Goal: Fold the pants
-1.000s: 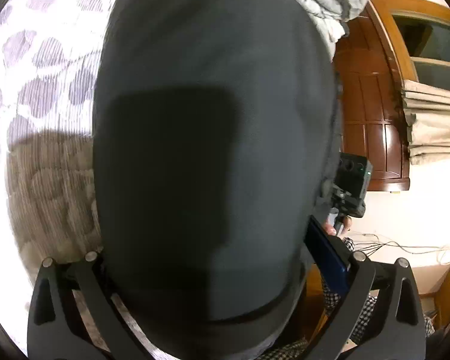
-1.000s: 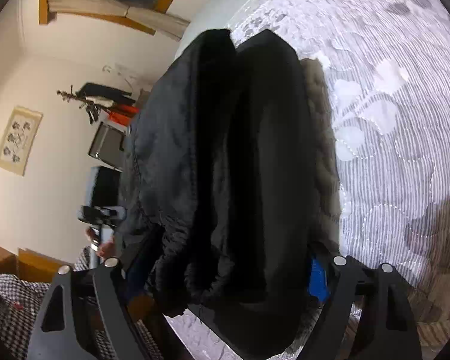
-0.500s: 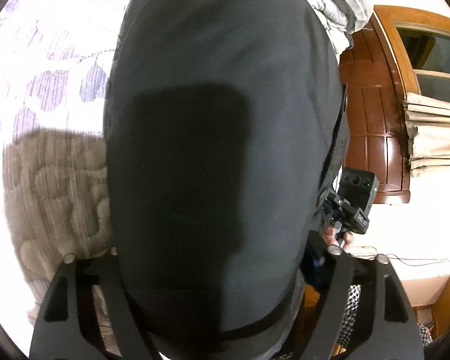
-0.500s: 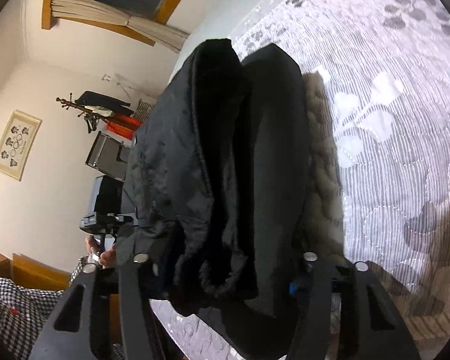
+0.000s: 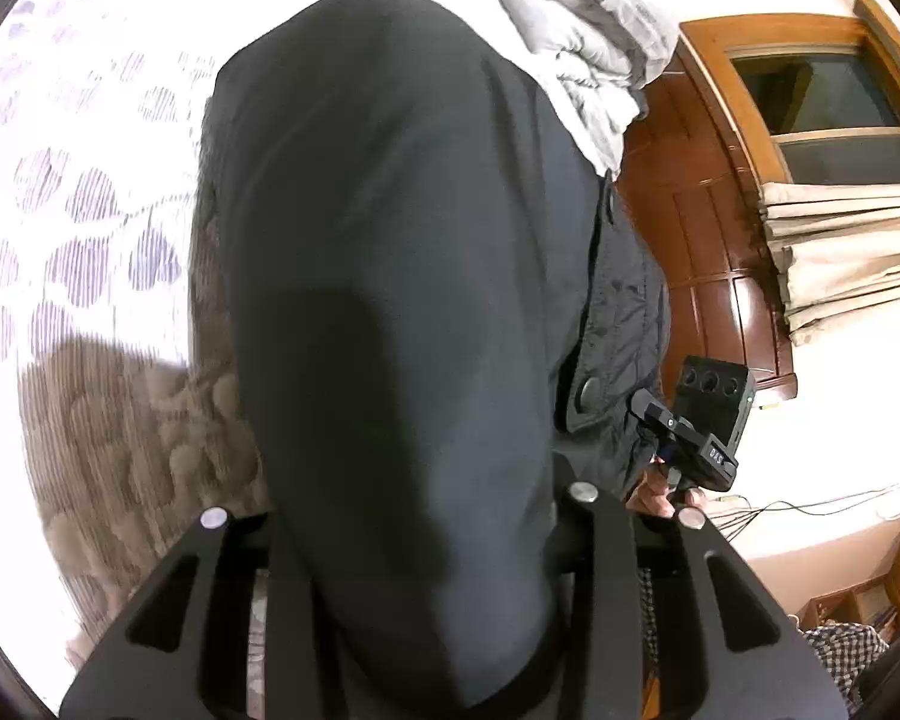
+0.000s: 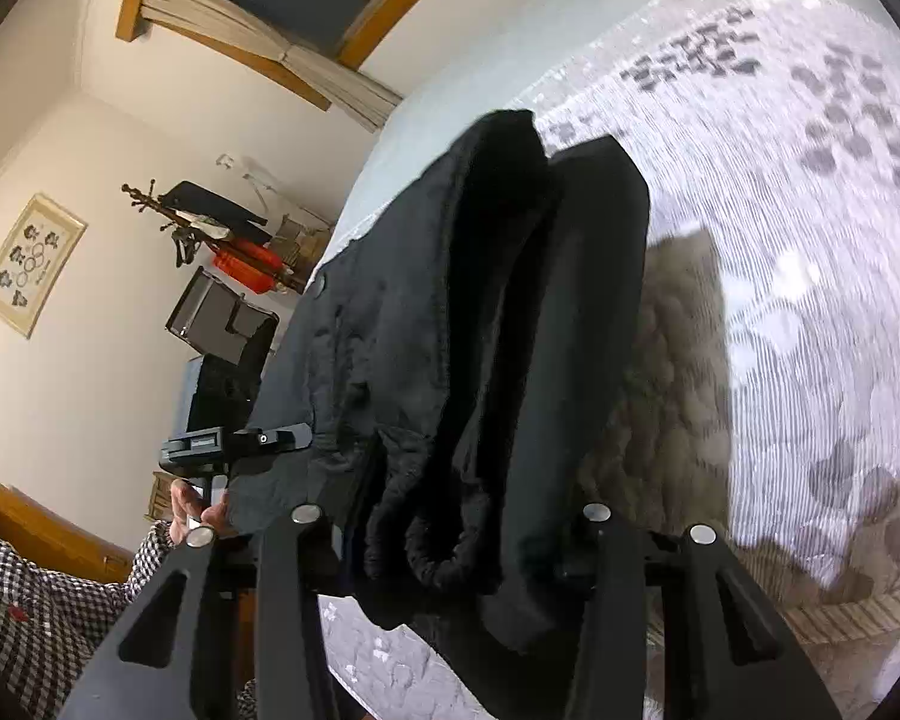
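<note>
Dark pants (image 5: 402,300), folded into a thick bundle, hang between two handheld grippers above a bed. The left gripper (image 5: 414,516) has its jaws closing, with the smooth dark cloth filling the gap between them and pressed on both sides. The right gripper (image 6: 450,522) also has its jaws closing, pinching the bunched waistband end, where an elastic edge curls out below. Beneath the pants lies a white quilted bedspread (image 6: 810,240) with a purple leaf pattern. A rumpled grey duvet (image 5: 576,30) sits at the far end. A hand (image 6: 195,501) in a checked sleeve (image 6: 60,600) holds the left gripper.
</note>
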Motion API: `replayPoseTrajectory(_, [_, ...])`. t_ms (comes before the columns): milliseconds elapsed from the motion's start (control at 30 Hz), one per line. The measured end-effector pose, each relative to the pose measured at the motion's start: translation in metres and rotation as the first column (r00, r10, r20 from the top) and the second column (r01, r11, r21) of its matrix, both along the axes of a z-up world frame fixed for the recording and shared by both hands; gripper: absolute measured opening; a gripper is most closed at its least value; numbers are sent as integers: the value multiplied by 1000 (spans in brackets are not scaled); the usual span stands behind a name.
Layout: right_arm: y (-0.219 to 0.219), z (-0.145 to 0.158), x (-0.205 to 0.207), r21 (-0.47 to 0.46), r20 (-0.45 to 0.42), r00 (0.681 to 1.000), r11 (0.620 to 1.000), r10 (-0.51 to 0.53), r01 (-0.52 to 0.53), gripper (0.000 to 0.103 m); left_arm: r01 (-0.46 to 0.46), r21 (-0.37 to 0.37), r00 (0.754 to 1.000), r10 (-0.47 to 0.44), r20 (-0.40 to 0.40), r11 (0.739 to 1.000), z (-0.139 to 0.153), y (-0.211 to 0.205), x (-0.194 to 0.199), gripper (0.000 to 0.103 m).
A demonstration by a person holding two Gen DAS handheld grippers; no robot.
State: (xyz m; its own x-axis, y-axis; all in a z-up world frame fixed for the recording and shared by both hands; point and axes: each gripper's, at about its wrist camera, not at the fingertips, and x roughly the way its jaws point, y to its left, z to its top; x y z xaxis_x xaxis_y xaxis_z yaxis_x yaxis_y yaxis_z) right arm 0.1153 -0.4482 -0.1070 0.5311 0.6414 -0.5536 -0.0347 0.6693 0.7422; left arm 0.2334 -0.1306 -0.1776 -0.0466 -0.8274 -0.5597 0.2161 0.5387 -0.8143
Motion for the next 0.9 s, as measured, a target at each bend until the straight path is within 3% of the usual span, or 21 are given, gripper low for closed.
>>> replayPoseTrajectory(300, [8,30,13,-81,90,995,996,32,-25,43,-26,-25,995,28,94,999,25,4,16,34])
replayPoseTrajectory(533, [20,43,69,-100,136,988,993,79,-66,43,-95,-18,983,97,155,995,45,27,54,34])
replayPoseTrajectory(700, [33,17,118,-68,88,991,993,105,-100,43,-156,27,977,150,150,987,36,47,84,35])
replayPoseTrajectory(833, [44,-14,139,-52,24,993,992,116,-114,43,-186,86,978,175,117,979,12,65,98,35])
replayPoseTrajectory(900, [43,-25,140,-33,10,995,994,102,-102,43,-193,74,978,185,97,978,2,75,102,37])
